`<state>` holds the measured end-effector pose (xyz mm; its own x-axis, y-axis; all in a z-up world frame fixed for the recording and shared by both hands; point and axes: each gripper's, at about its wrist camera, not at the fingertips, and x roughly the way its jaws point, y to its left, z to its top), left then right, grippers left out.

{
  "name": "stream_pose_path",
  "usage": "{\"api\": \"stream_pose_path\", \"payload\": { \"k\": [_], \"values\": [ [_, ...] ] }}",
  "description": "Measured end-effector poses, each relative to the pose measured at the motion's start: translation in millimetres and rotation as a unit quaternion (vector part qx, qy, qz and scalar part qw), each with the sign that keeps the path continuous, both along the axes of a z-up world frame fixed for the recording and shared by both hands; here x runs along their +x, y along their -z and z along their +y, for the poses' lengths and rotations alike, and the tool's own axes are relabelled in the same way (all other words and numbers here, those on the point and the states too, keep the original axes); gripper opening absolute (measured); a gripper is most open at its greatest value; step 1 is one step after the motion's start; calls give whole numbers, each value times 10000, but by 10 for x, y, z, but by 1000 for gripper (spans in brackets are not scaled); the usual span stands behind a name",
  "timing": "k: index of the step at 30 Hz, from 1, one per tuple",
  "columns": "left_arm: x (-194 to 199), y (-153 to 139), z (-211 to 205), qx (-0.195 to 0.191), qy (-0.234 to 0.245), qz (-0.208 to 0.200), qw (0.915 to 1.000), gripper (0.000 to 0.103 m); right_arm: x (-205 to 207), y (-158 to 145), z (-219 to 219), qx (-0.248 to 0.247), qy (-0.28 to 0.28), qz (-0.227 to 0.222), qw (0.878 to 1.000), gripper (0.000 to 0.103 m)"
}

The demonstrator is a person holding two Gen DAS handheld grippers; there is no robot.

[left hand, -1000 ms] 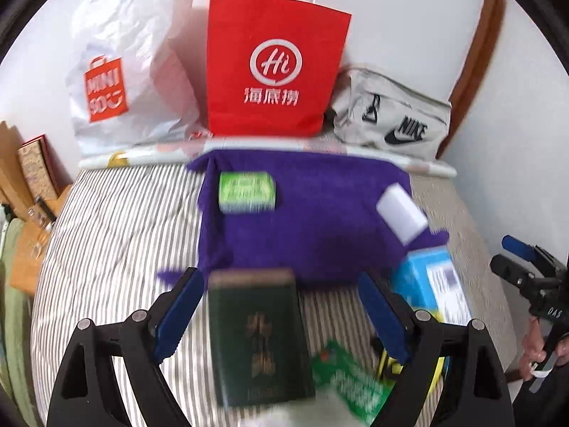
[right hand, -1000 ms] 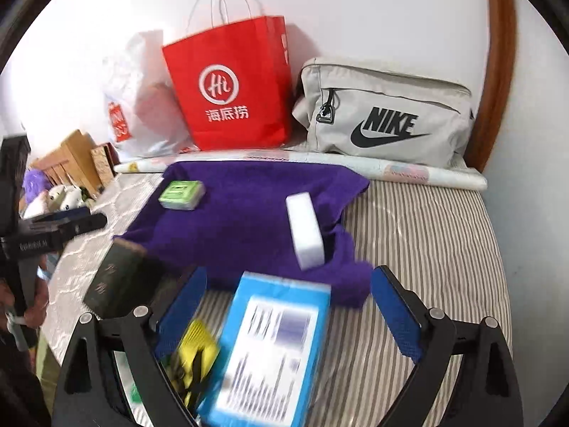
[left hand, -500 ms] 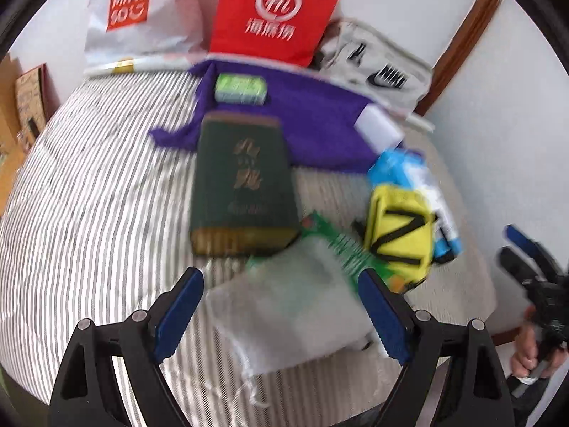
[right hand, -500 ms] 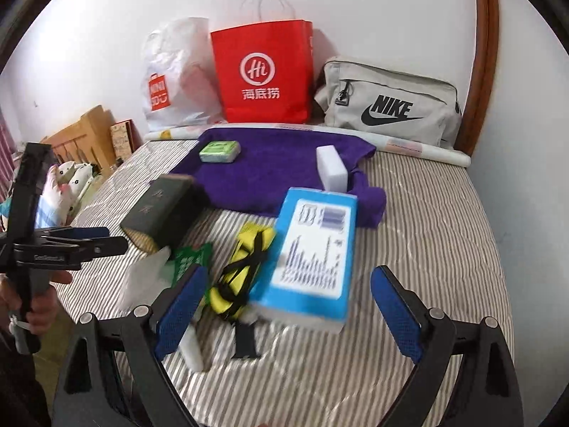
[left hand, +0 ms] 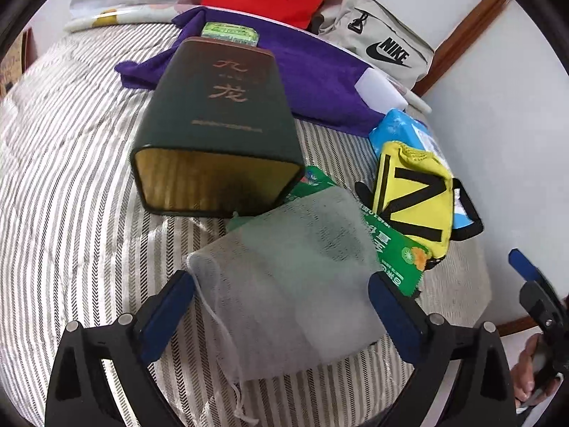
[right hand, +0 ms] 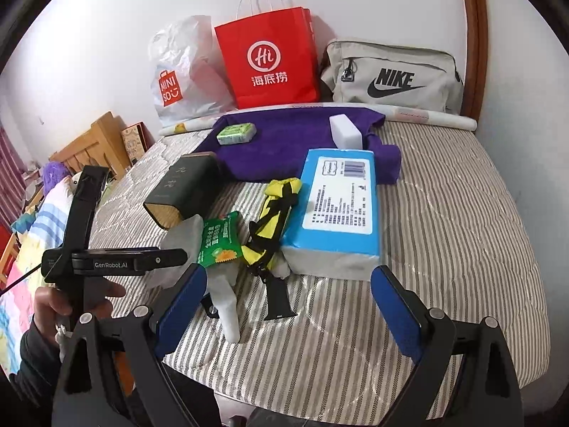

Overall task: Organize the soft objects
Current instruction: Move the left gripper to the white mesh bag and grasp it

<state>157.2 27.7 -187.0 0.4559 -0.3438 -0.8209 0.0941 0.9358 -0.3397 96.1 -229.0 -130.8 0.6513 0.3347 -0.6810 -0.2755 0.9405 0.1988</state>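
Both hand-held grippers are wide open and hold nothing. Between the left hand-held gripper's (left hand: 281, 297) pads lies a white mesh pouch (left hand: 291, 284); its contents are hard to make out. It partly covers a green packet (left hand: 394, 249). Ahead of the right hand-held gripper (right hand: 288, 300) lies a blue tissue pack (right hand: 338, 206).

Both views bright, soft even daylight; source not visible. Shadows weak: a thin dark band under the dark green rectangular box (left hand: 217, 121) at its near end, and a soft one under the blue plastic-wrapped tissue pack (right hand: 338, 210). No harsh glare, only mild sheen on the white crinkled plastic shopping bag (right hand: 181, 71). Heavy fisheye: black vignette in the corners, striped mattress (left hand: 67, 163) lines bowing toward the edges. Semi-sheer grey-white mesh drawstring pouch (left hand: 291, 281) slightly soft up close; print on the red paper bag (right hand: 270, 64) sharp.
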Motion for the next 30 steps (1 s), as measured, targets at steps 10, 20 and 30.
{"api": "stream_pose_path", "payload": {
  "k": [10,20,30],
  "values": [
    [-113,-34,66,-275,-44,-361,9990,50,50,151,52,-28,-12,233,9997,93],
    [-255,-175,428,-190,-263,-562,9979,37,25,185,120,-38,-99,239,9997,93],
    [-272,-133,549,-256,-245,-560,9978,17,64,271,171,-55,-172,356,9992,93]
  ]
}}
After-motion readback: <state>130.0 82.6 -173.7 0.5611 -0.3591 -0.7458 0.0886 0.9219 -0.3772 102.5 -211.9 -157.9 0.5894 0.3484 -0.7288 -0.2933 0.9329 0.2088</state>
